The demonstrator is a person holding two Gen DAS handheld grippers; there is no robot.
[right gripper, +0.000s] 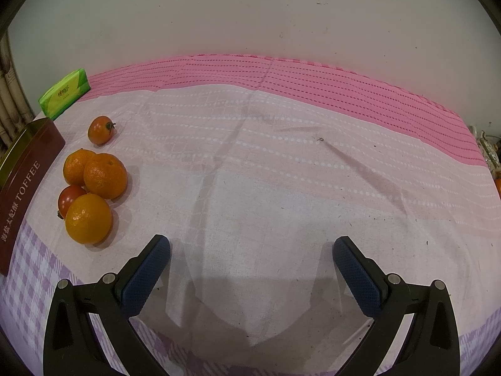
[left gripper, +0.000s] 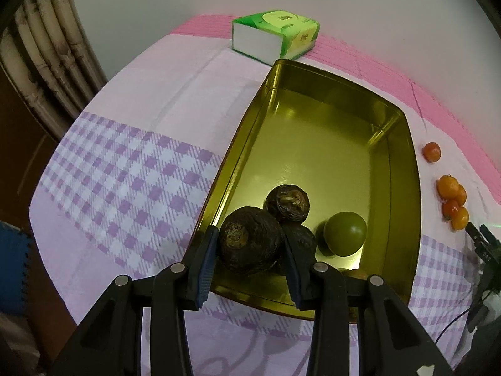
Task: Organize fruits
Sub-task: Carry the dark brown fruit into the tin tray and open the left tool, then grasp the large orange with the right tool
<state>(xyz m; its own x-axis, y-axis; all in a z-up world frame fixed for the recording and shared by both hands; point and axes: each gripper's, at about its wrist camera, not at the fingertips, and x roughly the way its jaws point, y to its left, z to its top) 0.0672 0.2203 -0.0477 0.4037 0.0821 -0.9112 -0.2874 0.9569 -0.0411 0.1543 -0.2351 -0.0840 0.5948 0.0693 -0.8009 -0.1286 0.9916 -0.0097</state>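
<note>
My left gripper point(left gripper: 250, 241) is shut on a dark brown water chestnut point(left gripper: 249, 240), held over the near left corner of the gold tin point(left gripper: 404, 188). Inside the tin lie another water chestnut point(left gripper: 287, 202), a third dark one point(left gripper: 302, 238) partly hidden behind my right finger, and a green round fruit point(left gripper: 345, 233). Right of the tin, on the cloth, sit oranges point(left gripper: 448, 187) and small tomatoes point(left gripper: 432, 152). In the right wrist view my right gripper point(right gripper: 252, 250) stands open over bare cloth, with the oranges point(right gripper: 105, 175) point(right gripper: 88, 218) and tomatoes point(right gripper: 100, 130) to its left.
A green tissue pack point(left gripper: 275, 36) stands behind the tin near the wall. The tin's brown side point(right gripper: 25, 188) reads TOFFEE. A pink and purple-check cloth point(right gripper: 281, 188) covers the table. A curtain point(left gripper: 47, 56) hangs at far left. Black cables point(left gripper: 482, 282) lie at the right edge.
</note>
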